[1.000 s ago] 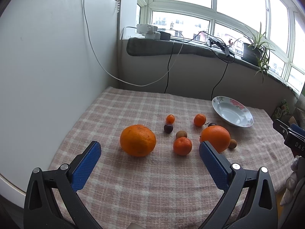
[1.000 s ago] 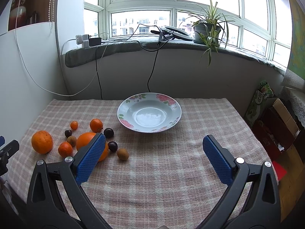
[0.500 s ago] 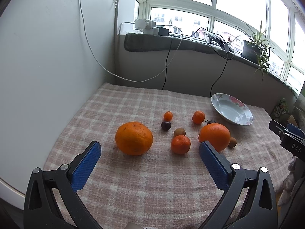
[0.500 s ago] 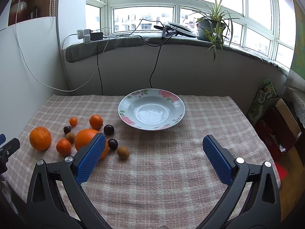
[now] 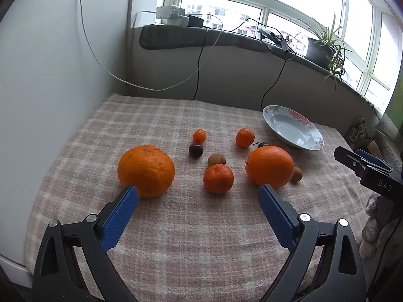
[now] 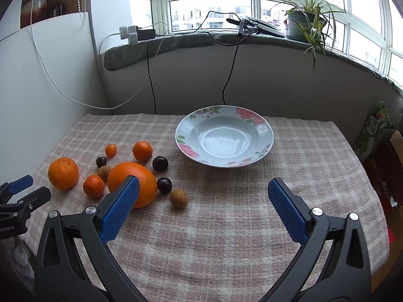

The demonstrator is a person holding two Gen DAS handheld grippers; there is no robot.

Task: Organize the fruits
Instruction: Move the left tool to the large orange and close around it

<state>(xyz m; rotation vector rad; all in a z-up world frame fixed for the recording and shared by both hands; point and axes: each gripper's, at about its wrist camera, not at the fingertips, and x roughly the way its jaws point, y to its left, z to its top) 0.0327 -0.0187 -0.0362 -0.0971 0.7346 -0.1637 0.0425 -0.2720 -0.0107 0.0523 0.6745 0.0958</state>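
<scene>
Both claws have dipped closer to the fruit. The left claw (image 5: 197, 197), wide apart and holding nothing, has just been closing a little; the small mandarin (image 5: 218, 178) sits right ahead between its fingers. The right claw (image 6: 202, 192) is wide apart too, with the empty flowered plate (image 6: 267, 136) just ahead. No fruit is on it yet.

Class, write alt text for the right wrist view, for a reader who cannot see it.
An empty floral plate sits on a checked tablecloth, beyond the open right gripper. Oranges, tangerines, dark plums and small brown fruits cluster at left, the large orange partly behind one blue finger.
</scene>
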